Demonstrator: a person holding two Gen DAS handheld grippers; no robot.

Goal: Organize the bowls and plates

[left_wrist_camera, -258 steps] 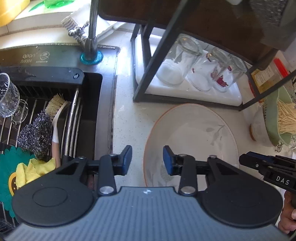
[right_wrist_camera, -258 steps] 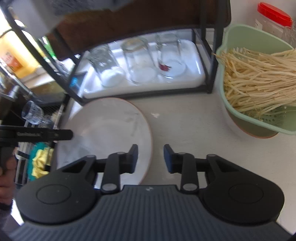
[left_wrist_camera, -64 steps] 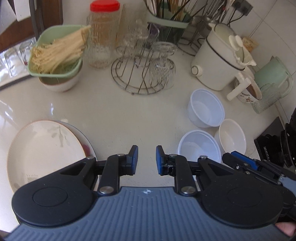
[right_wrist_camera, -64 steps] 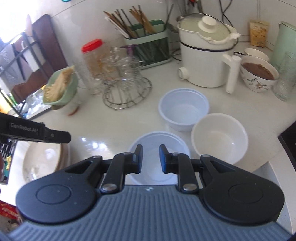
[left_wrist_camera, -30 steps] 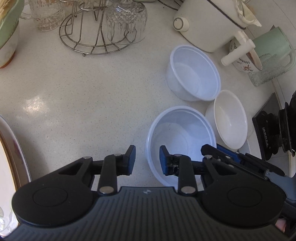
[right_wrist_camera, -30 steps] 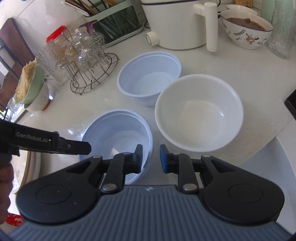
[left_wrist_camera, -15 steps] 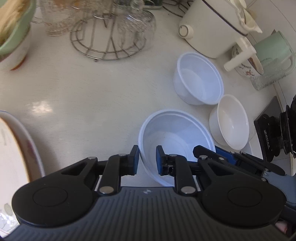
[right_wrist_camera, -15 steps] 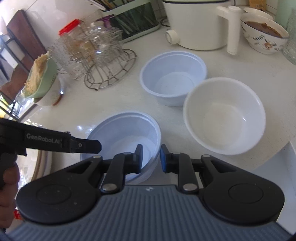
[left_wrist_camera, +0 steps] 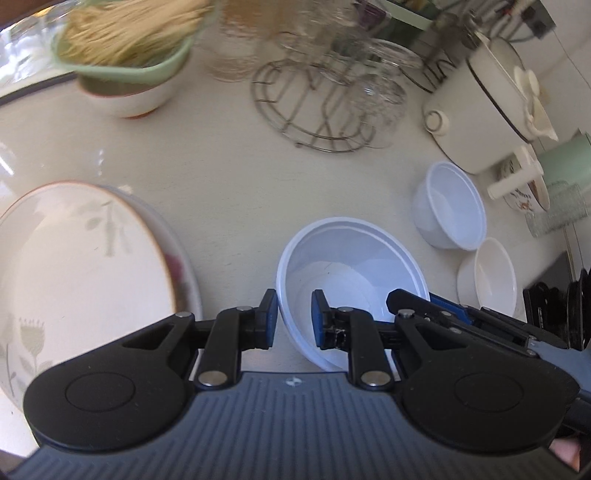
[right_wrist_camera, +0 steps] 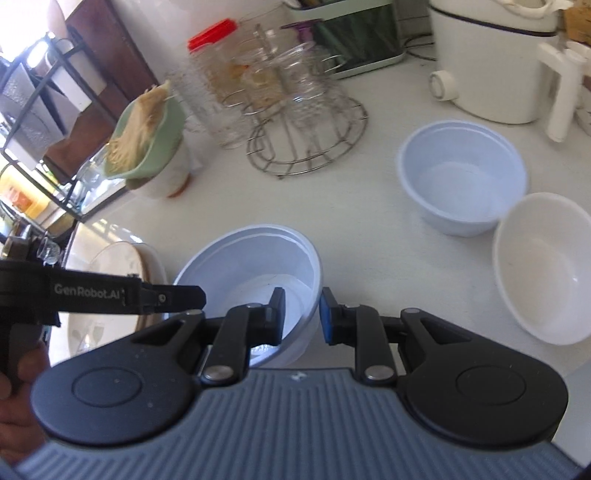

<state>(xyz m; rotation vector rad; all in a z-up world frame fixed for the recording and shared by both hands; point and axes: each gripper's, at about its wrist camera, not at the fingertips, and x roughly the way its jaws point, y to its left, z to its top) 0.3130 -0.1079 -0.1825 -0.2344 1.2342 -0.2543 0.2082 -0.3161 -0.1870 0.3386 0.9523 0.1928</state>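
While its rim is pinched on opposite sides by the left gripper (left_wrist_camera: 291,319) and the right gripper (right_wrist_camera: 302,316), the translucent plastic bowl (left_wrist_camera: 351,273) is held between the stacked plates (left_wrist_camera: 74,266) and two other bowls (right_wrist_camera: 465,181).

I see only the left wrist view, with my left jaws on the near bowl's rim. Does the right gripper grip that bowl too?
Observer: Yes. The right gripper pinches the large bowl's rim, one finger inside and one outside.
Operator: What stands behind the green strainer?
Observer: A dark brown board, upright.
Operator: Is the glass jar beside the strainer capped? My view cuts off its top.
Observer: Yes, it wears a red lid.
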